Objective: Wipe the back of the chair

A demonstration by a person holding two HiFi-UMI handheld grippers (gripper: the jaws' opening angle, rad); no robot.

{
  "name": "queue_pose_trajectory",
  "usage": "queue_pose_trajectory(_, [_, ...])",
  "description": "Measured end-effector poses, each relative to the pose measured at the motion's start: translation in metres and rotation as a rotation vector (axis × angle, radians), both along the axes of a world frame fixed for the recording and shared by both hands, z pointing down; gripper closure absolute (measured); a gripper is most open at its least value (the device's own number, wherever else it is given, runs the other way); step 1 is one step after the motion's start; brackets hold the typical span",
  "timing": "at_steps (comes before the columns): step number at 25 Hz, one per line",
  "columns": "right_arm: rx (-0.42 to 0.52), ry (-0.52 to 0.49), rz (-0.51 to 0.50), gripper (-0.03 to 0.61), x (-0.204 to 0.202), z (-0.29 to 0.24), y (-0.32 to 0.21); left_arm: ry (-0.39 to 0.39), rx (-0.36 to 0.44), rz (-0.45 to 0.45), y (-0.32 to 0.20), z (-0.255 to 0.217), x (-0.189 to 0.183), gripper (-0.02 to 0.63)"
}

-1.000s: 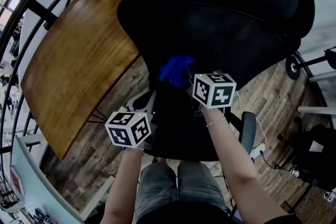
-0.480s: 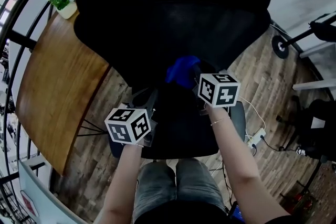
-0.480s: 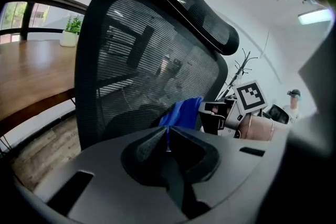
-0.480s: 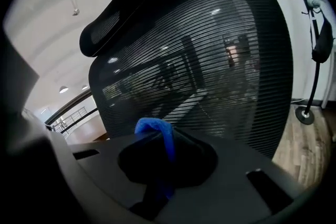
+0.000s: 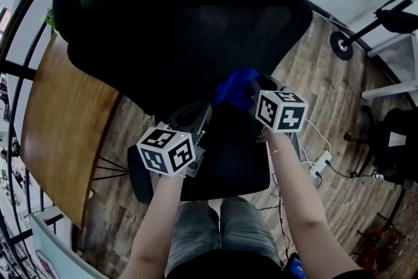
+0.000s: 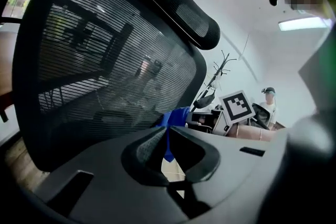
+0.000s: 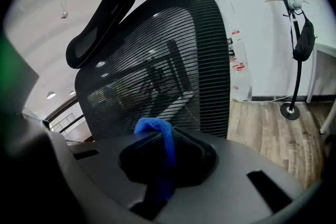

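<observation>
A black mesh office chair's back (image 5: 183, 23) fills the top of the head view, and I stand behind it. My right gripper (image 5: 253, 91) is shut on a blue cloth (image 5: 235, 87), which is pressed against the lower middle of the chair back. In the right gripper view the cloth (image 7: 155, 127) folds over the jaws just before the mesh (image 7: 157, 60). My left gripper (image 5: 198, 117) hovers low at the chair back, left of the cloth, narrowly open and holding nothing. Through its gap in the left gripper view (image 6: 168, 139) I see the cloth (image 6: 176, 115).
A curved wooden table (image 5: 59, 134) lies to the left of the chair. A coat stand (image 7: 296, 34) rises at the right, its base (image 5: 343, 46) on the wood floor. A power strip (image 5: 320, 166) and a black bag (image 5: 398, 140) sit at the right. A person (image 6: 269, 105) stands far off.
The chair back now sits higher and further left in the head view, and the table has slid towards the left edge. Both grippers and the cloth rose slightly along the chair back.
</observation>
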State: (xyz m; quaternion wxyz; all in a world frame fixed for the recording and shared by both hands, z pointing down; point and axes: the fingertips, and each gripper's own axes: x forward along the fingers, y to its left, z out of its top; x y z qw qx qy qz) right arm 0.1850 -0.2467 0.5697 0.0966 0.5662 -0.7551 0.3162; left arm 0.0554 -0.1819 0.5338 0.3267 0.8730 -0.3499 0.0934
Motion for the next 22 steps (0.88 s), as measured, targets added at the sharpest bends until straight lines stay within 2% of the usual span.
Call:
queue_pose_trajectory(13, [-0.02,0.027,0.079,0.54,0.063,0.008,0.008,-0.018,-0.036,0.117,-0.005,0.002,0.058,0.589])
queue_pose_trajectory(22, [-0.024,0.016,0.149,0.54,0.087,0.004,0.025,-0.05,-0.025,0.142,0.0,-0.007,0.059,0.589])
